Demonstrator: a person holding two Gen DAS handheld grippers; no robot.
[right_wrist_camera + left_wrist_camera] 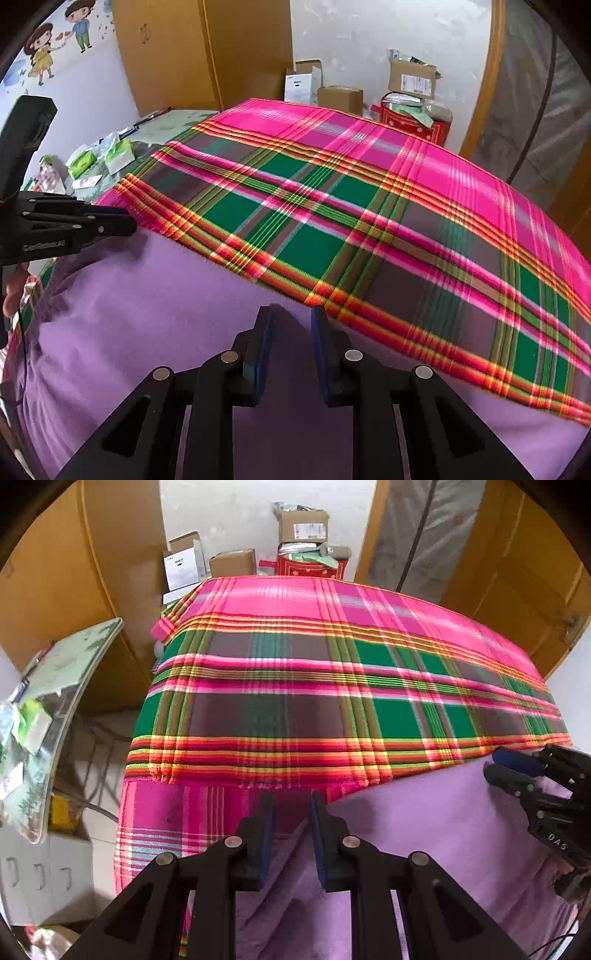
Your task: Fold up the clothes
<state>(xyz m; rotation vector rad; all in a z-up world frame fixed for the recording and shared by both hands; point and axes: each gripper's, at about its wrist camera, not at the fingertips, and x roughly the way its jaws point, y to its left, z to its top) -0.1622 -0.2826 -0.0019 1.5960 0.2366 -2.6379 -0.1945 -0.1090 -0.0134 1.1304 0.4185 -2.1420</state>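
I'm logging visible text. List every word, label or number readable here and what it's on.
"DAS": right gripper, on its body, left wrist view.
Embossed line on left gripper: too blurred.
Shipping label on cardboard box: too small.
Print on white box: too blurred.

Bed (332, 686) covered by a pink, green and orange plaid sheet (369, 229) stretched flat across the top and hanging down the side, with a lilac garment (155, 317) spread directly on the near part, its far edge overlapping the plaid.
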